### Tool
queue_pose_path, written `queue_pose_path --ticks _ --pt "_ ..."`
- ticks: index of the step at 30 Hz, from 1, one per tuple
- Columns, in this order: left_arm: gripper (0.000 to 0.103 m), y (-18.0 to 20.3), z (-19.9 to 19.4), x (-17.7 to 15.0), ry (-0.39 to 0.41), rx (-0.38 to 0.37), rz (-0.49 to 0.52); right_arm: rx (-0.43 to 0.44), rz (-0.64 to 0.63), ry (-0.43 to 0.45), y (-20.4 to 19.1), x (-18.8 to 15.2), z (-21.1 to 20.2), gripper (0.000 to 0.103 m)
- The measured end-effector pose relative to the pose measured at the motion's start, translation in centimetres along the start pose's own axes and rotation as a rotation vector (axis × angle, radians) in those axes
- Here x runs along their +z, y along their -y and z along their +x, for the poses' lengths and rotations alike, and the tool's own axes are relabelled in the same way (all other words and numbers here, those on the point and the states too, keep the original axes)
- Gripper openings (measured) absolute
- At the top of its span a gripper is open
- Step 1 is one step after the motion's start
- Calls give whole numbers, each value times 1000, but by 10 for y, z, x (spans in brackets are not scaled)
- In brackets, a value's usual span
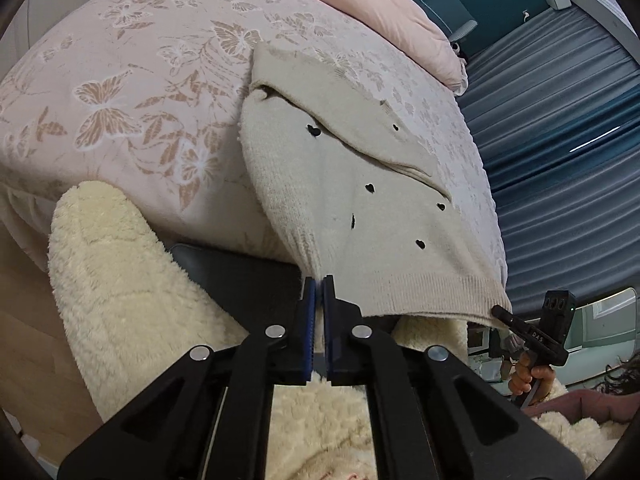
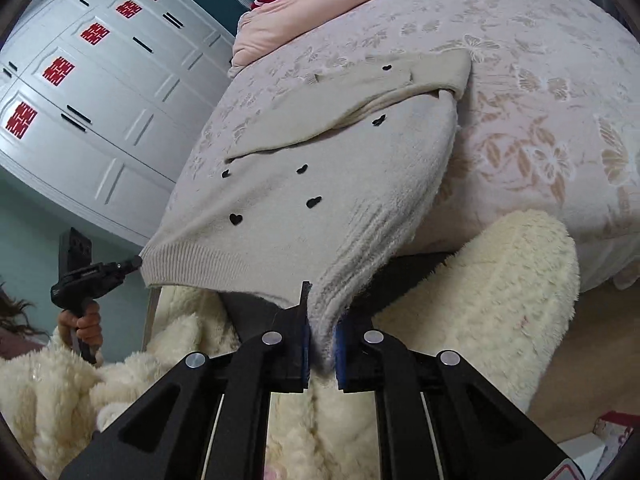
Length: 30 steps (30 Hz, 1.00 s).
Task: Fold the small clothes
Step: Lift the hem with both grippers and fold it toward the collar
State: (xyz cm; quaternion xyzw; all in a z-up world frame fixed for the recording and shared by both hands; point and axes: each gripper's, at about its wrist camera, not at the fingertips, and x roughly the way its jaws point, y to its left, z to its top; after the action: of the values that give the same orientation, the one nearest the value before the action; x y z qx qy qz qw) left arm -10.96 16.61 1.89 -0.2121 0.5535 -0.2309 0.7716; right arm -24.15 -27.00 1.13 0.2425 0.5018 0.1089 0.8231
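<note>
Pale pink bedspread [image 1: 132,92] with a butterfly and leaf pattern covers the bed and fills most of both views, with a plain pink duvet [image 2: 288,12] bunched at its far end. White wardrobe doors [image 2: 92,92] with red paper emblems stand beyond the bed in the right wrist view, and blue-grey pleated curtains [image 1: 560,140] hang beyond it in the left wrist view. Cream fleece garment [image 1: 120,280] worn by the person bulges up just below the bed edge in both views. The beige knitted sweater [image 1: 360,200], dotted with small black hearts, lies on the bedspread with a sleeve folded across its chest; its ribbed hem hangs lifted off the near edge of the bed, stretched between the two grippers. The left gripper [image 1: 319,280] is clenched on one corner of the hem, its blue-padded fingers pressed together with the knit pinched at their tips. The right gripper [image 2: 322,332] is clamped on the opposite hem corner, a thick fold of ribbing bunched between its pads. Each gripper also shows at the edge of the other's view, gripped by a bare hand [image 2: 80,324]
</note>
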Motion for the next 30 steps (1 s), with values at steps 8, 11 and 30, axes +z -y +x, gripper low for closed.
queue_pose_path --ticks 8,11,30 --pt "0 1 12 -21 -81 -13 -20 -18 20 -35 15 -16 -2 8" --pt "5 -10 30 -13 -81 51 -48 -41 21 -39 17 -15 8 9" --pt "0 -57 168 28 -342 -25 -190 -52 109 -24 29 -12 37 9"
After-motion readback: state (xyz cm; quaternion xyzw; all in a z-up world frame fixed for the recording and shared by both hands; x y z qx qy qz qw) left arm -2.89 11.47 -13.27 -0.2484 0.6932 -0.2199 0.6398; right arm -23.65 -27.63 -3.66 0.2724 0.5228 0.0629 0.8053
